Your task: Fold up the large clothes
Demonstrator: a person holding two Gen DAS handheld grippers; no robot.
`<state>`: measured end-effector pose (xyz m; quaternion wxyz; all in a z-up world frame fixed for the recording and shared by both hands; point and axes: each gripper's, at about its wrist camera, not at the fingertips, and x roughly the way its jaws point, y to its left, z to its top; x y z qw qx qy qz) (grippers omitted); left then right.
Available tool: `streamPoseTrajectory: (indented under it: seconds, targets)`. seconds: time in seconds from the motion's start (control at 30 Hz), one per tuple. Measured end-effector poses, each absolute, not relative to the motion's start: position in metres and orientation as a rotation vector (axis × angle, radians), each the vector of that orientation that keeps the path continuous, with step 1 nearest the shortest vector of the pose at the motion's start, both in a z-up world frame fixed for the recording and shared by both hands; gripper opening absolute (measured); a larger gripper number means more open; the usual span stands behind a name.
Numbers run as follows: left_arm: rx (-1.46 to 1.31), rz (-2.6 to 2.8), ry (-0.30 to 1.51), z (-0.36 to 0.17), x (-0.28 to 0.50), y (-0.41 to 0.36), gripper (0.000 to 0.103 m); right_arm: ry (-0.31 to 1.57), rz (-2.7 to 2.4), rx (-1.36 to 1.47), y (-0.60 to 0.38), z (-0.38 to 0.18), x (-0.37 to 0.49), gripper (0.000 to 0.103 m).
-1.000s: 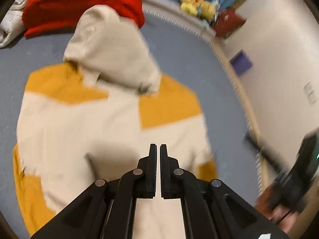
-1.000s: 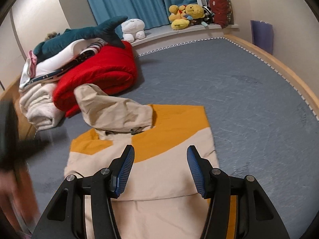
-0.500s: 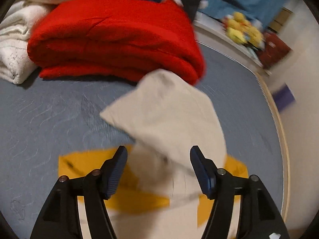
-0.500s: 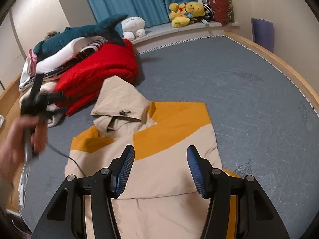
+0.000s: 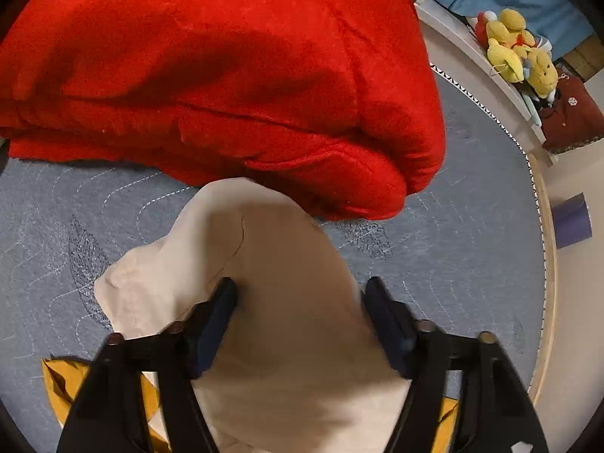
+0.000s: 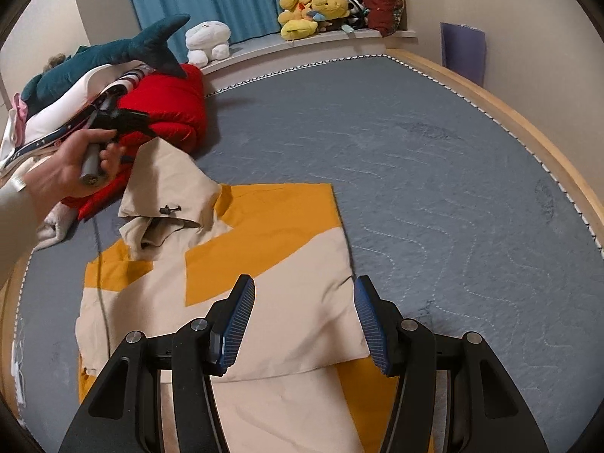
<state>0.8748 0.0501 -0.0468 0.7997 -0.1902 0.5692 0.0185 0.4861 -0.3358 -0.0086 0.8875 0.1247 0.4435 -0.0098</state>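
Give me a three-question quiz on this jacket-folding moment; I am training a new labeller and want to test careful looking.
1. True or false: the left gripper has its jaws around the beige hood.
2. What touches the hood's far tip? A) the red blanket B) the shark plush C) the purple bag
3. Fill in: the right gripper hovers with open jaws over the jacket's ____ panel.

Key
1. True: the hood lies between the jaws, which are closing; the pads do not yet pinch it.
2. A
3. Beige: the folded beige and orange jacket lies on the grey bed cover.
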Motion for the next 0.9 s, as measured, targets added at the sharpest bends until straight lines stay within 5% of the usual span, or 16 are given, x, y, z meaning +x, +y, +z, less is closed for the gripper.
streamPoseTrajectory:
  seconds: [0.07, 0.43, 0.57, 0.73, 0.9]
  targets:
    - [-0.393, 0.031, 1.23, -0.043, 0.864, 0.053, 0.003, 0.92, -0.003, 0.242, -0.331, -0.008, 0.485, 0.056]
    - [-0.664, -0.251, 1.116, 0.042, 0.628, 0.02, 0.0, 0.868, 0.048, 0.346, -0.33, 0.018, 0.475, 0.056]
    - [-0.605, -0.308, 1.123, 0.017, 0.528, -0.039, 0.002, 0.856, 0.054, 0.376, -0.329, 0.022, 0.474, 0.056]
    - [-0.497, -0.246, 1.42, -0.071, 0.43, -0.046, 0.005, 0.861, 0.053, 0.415, -0.333, 0.021, 0.472, 0.056]
    - [-0.422, -0.237, 1.22, -0.004, 0.4, -0.004, 0.006, 0.881, 0.101, 0.428, -0.329, 0.018, 0.471, 0.056]
